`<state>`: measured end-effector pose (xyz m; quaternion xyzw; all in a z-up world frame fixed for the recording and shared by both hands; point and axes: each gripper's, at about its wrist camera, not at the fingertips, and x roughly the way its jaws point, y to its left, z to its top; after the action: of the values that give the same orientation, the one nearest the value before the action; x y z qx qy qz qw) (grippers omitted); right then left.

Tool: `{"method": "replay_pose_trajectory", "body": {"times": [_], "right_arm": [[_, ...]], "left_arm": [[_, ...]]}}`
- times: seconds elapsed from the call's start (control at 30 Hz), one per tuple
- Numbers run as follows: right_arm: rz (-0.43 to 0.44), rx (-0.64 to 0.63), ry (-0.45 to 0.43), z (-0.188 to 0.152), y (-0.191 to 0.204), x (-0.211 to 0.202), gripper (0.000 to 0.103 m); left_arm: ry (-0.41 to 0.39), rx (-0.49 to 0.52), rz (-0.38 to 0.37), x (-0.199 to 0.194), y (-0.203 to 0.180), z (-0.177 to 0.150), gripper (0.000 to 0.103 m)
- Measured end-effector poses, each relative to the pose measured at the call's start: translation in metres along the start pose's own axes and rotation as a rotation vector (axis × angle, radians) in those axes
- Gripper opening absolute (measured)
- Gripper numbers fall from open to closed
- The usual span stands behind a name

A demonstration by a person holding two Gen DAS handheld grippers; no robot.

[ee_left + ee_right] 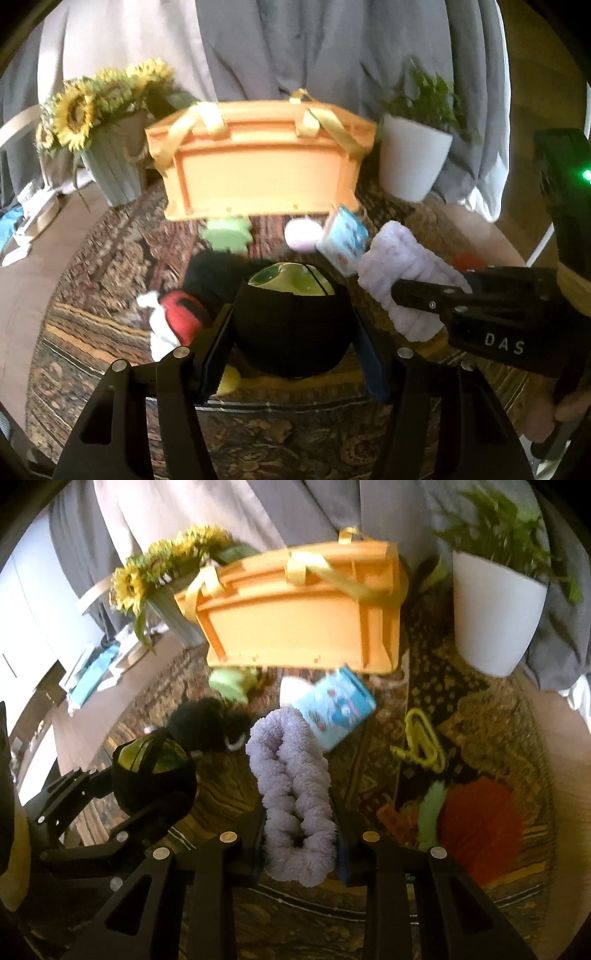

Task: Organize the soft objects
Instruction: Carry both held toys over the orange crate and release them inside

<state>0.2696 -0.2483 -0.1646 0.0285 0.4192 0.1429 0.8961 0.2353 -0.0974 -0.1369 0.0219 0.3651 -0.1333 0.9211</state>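
Note:
My left gripper [293, 321] is shut on a black round pouch with a green inside [291, 325], held above the patterned rug; it also shows in the right wrist view [155, 775]. My right gripper [301, 812] is shut on a fluffy lilac braided toy [291, 786], which also shows in the left wrist view [399, 273]. An orange basket with yellow handles [258, 170] [303, 616] stands ahead. A black plush with red and white [192, 299], a green plush [227, 236], a pale pink soft ball [303, 234] and a blue packet [343, 240] lie before it.
A sunflower pot [110, 170] stands left of the basket, a white plant pot [413, 162] right. In the right wrist view an orange fluffy object [480, 830], a green piece [430, 812] and a yellow clip [421, 738] lie on the rug [480, 716]. Grey curtains hang behind.

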Motion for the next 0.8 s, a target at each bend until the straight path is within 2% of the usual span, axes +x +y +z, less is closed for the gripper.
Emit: {"method": "replay_pose_trajectory", "body": {"times": [0.33, 0.8], "right_arm": [[-0.035, 0.014, -0.143, 0.035, 0.022, -0.037, 0.030], [-0.080, 0.056, -0.301, 0.082, 0.056, -0.060, 0.030]], "left_arm": [[-0.116, -0.007, 0.018, -0.034, 0.021, 0.043, 0.061], [-0.262, 0.080, 0.002, -0.061, 0.054, 0.100, 0.061]]}}
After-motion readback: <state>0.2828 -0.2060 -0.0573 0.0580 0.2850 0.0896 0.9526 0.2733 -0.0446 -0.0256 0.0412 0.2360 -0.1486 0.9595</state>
